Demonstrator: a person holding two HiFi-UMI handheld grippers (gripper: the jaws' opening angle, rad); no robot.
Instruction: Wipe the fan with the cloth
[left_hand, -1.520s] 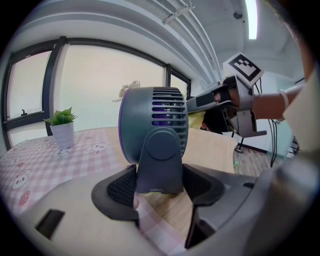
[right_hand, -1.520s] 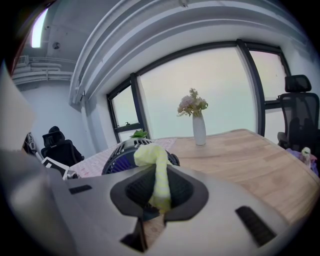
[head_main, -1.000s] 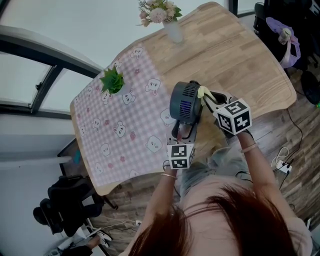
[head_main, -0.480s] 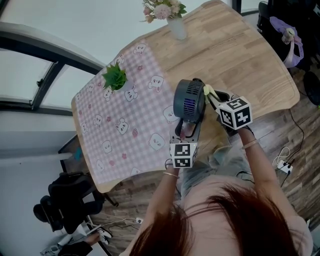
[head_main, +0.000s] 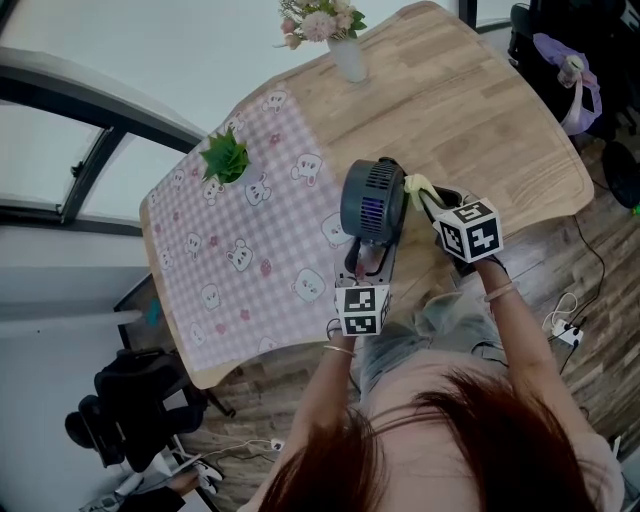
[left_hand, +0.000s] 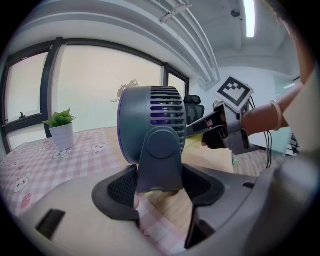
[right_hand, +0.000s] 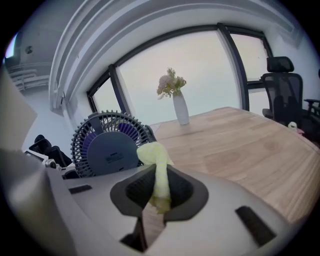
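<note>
A small dark grey fan (head_main: 372, 200) with purple blades stands near the table's front edge. My left gripper (head_main: 365, 262) is shut on the fan's stand (left_hand: 159, 165), holding it from behind. The round fan housing (left_hand: 150, 122) rises just above the jaws. My right gripper (head_main: 430, 198) is shut on a pale yellow cloth (right_hand: 156, 172). The cloth's free end (head_main: 414, 184) touches the fan's right rim. In the right gripper view the fan grille (right_hand: 111, 142) faces the camera, left of the cloth.
A pink checked tablecloth (head_main: 230, 260) covers the left of the wooden table (head_main: 480, 110). A small potted plant (head_main: 224, 160) and a white flower vase (head_main: 345, 55) stand farther back. A black office chair (right_hand: 285, 90) stands beyond the table's right end.
Both grippers and the fan kept their hold. The cloth stays at the fan's right rim with only slight shifts; the head view wobbled a little.
</note>
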